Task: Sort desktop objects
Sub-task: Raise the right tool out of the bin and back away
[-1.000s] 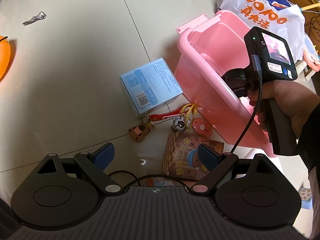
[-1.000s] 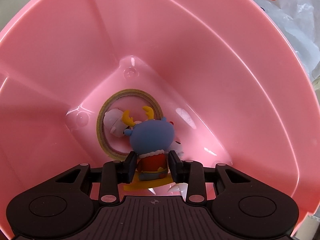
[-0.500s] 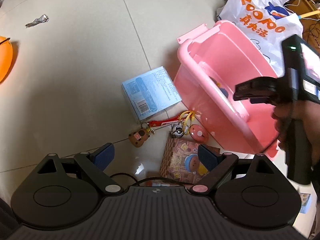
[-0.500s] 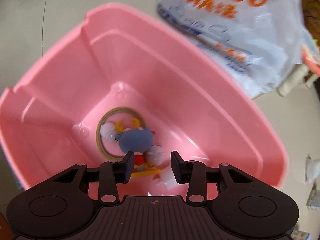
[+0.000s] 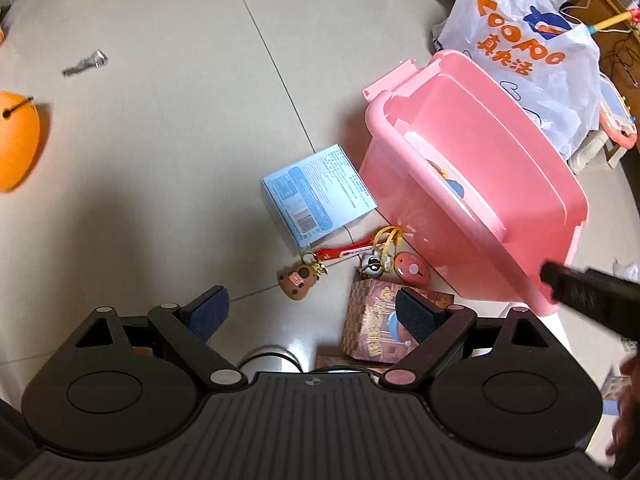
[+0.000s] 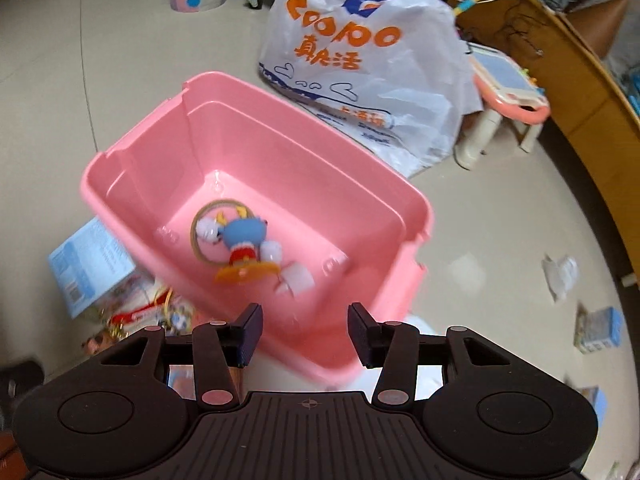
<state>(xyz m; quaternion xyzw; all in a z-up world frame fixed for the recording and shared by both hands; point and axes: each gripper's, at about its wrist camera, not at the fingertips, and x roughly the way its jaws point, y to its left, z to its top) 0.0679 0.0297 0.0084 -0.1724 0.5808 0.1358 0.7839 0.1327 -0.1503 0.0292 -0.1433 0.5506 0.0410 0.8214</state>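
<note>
A pink bin (image 6: 360,184) stands on the floor and also shows in the left wrist view (image 5: 500,168). Inside it lie a blue reindeer figure (image 6: 244,236), a tape ring (image 6: 196,236) and small white toys. My right gripper (image 6: 305,334) is open and empty, above the bin's near rim. My left gripper (image 5: 310,312) is open and empty, above a patterned box (image 5: 376,328). Beside the bin lie a light blue box (image 5: 316,196), a brown capybara keychain (image 5: 298,278), a red strap (image 5: 344,250) and a pink charm (image 5: 412,270).
A white printed plastic bag (image 6: 368,72) sits behind the bin. A pink toy board (image 6: 508,84) and a wooden desk edge (image 6: 580,64) are at the right. An orange ball (image 5: 16,140) and a grey scrap (image 5: 86,63) lie far left.
My right gripper let go of the blue reindeer figure in the bin, opened, and pulled up and back out of the bin. My left gripper rose slightly.
</note>
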